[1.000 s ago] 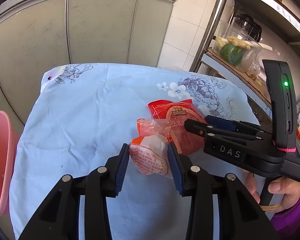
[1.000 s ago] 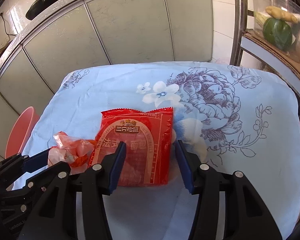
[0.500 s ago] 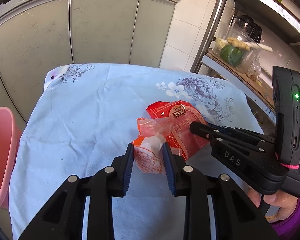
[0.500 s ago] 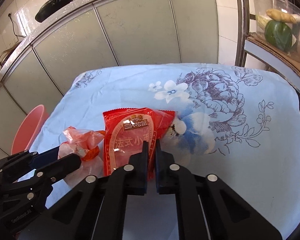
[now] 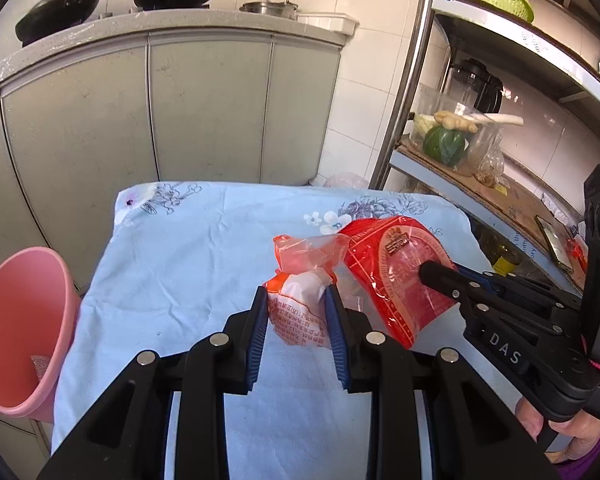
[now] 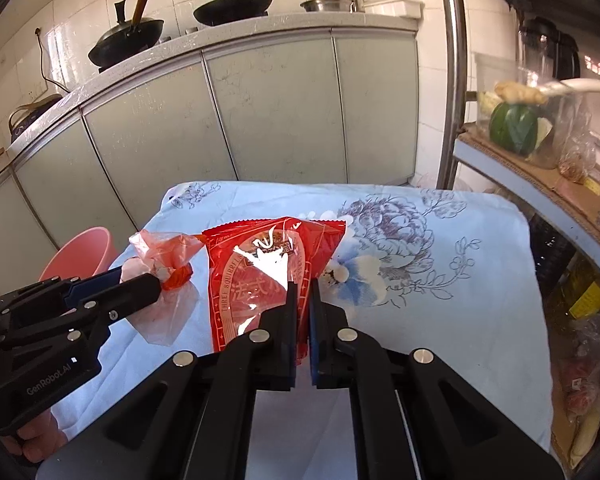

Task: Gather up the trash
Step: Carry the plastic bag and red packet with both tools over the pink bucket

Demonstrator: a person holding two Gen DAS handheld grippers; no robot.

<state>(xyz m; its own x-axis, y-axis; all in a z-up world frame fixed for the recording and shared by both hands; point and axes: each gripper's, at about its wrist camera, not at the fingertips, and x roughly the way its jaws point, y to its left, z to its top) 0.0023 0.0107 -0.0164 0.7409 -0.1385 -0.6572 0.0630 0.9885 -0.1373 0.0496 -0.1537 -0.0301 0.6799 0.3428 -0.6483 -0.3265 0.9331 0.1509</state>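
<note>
Two wrappers, one per gripper: orange-white packet (image 5: 300, 312) in left gripper (image 5: 298, 312), red packet (image 6: 268, 276) in right gripper (image 6: 302, 304).

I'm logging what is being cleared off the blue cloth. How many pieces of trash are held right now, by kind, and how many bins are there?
Red wrapper, in the right hand-held gripper: 1
Orange-and-white wrapper, in the left hand-held gripper: 1
Pink bin: 1
Total: 3

Table under a pale blue flowered cloth (image 6: 440, 280), the cloth's visible surface bare.
</note>
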